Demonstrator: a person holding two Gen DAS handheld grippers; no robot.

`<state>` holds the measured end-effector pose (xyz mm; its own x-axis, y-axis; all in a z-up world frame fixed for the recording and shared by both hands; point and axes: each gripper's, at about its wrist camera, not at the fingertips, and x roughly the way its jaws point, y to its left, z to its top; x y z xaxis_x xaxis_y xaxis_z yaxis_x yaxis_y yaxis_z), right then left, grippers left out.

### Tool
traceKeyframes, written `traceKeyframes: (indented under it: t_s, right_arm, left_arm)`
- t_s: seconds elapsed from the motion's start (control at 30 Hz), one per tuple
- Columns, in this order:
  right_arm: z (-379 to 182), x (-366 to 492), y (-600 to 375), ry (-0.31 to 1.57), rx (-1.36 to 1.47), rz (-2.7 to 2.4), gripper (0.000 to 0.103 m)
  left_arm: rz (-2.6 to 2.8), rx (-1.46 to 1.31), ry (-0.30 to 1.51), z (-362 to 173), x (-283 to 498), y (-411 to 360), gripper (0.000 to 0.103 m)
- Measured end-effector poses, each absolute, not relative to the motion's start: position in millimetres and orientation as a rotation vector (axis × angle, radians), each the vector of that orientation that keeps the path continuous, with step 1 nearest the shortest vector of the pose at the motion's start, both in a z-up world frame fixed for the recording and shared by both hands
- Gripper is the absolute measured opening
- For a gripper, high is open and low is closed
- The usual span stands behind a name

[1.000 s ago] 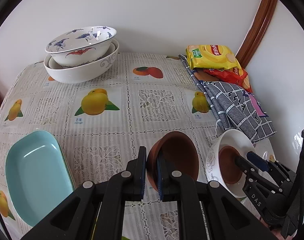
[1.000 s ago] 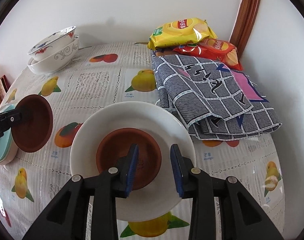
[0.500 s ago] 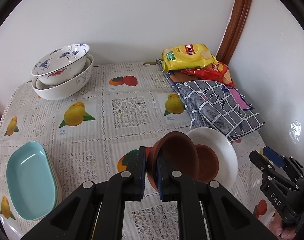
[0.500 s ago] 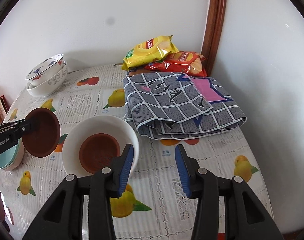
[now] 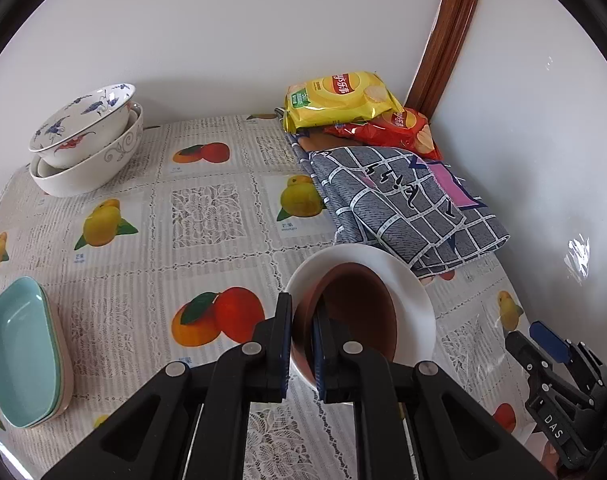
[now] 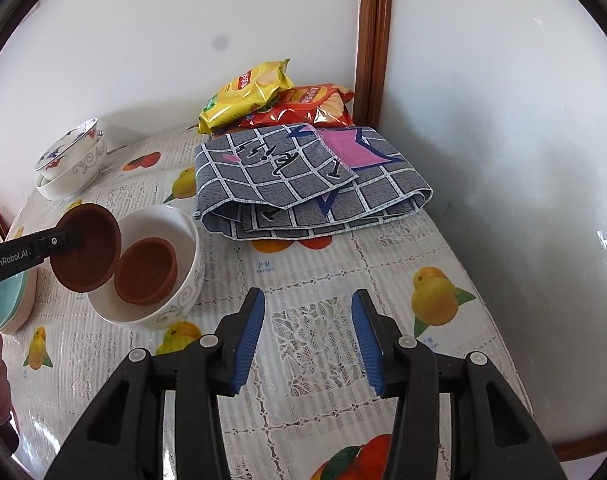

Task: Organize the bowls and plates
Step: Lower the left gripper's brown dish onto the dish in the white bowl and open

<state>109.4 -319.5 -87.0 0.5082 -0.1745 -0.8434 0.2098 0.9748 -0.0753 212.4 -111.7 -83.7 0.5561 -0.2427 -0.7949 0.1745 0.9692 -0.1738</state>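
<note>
The left hand-held gripper is clamped on the rim of a brown bowl, holding it tilted on edge above the near rim of a white bowl. The white bowl rests on the counter and contains a second brown bowl, which leans against its inner wall. The right hand-held gripper hovers over the counter to the right of the white bowl, its jaws spread wide and holding nothing. Two stacked patterned bowls stand at the far left corner of the counter. Stacked teal dishes lie at the near left edge. A folded checked cloth lies just beyond the white bowl, with snack bags behind it.
</note>
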Motion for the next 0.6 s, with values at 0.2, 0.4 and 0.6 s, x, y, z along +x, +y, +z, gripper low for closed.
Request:
traceKeyframes:
  t_s: [0.2, 0.4, 0.6]
  right_arm:
    - [-98, 110, -327, 1.041, 0.055, -0.235, 0.045]
    - [-107, 113, -332, 1.061, 0.065, -0.242, 0.045]
    - [-113, 115, -336, 1.076, 0.075, -0.247, 0.045]
  left_arm:
    - [-0.258, -0.079, 0.979, -96, 222, -124, 0.010]
    - [-0.265, -0.071, 0.998, -105, 232, -133, 0.010]
    - [-0.268, -0.085, 1.017, -112, 236, -133, 0.010]
